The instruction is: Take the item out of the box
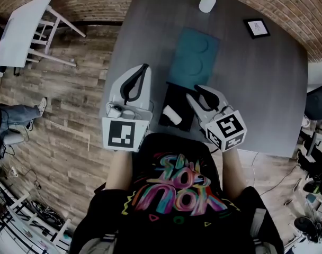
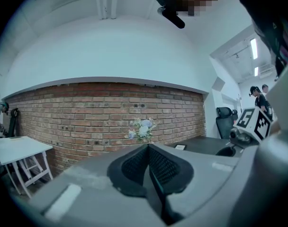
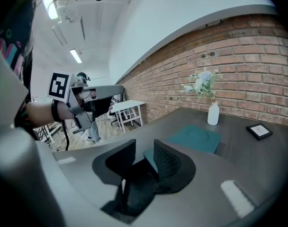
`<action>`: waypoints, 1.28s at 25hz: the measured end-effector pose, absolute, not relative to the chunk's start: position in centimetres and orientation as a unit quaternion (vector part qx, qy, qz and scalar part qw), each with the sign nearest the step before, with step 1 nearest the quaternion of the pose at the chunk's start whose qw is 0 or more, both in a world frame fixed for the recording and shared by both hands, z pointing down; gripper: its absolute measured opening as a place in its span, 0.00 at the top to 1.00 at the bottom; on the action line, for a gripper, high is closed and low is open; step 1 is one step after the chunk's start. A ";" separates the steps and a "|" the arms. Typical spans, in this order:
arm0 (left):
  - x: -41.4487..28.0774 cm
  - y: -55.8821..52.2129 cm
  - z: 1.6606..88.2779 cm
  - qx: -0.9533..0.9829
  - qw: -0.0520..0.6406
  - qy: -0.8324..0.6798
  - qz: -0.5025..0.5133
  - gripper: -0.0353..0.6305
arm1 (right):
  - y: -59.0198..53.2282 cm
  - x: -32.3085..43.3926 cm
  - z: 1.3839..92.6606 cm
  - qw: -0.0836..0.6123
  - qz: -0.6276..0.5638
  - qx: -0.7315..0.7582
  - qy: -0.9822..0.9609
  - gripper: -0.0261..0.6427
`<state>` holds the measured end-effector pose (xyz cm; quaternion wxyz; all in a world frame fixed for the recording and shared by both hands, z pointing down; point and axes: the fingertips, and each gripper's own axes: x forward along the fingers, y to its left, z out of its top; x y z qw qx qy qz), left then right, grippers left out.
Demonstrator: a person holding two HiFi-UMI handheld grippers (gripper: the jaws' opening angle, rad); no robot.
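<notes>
Head view: we are looking down on a dark table carrying one black box, open, at our near edge, with the white item lying inside it toward its near left corner. A teal pad is lying just beyond the box, and a white vase and a small frame are standing farther off. The left gripper is hovering just left of the box and the right gripper over its right side, neither touching the item. Left gripper view: we are seeing the left gripper's pads meeting tip to tip with nothing between them, pointing toward the brick wall rather than the box. Right gripper view: we are seeing the right gripper's jaws standing partly apart, a clear gap between the pads and nothing clamped. The teal pad is showing beyond them, and the item is not showing here. Step in hand, as we are judging it: reaching for the item. To do it well, we are wanting the right jaws tipped down into the box, straddling the item across its narrow side and clear of the wall before closing, with the left gripper steadying the rim so the box is not lifting along.
</notes>
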<state>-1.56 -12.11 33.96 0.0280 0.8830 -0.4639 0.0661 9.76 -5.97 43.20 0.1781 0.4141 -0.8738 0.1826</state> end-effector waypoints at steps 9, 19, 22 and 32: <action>-2.1 -11.9 34.3 0.879 0.033 -0.472 0.065 0.95 | -4.7 7.5 47.2 0.219 0.219 0.366 -0.878 0.72; -3.3 -11.8 34.6 0.874 0.040 -0.479 0.068 0.95 | -3.8 5.6 50.6 0.264 0.242 0.337 -0.871 0.62; -3.6 -11.9 34.8 0.874 0.043 -0.480 0.065 0.95 | -2.9 4.6 52.1 0.293 0.249 0.311 -0.869 0.57; -5.1 -12.0 34.9 0.870 0.044 -0.487 0.061 0.95 | -0.8 2.4 55.1 0.359 0.255 0.261 -0.859 0.52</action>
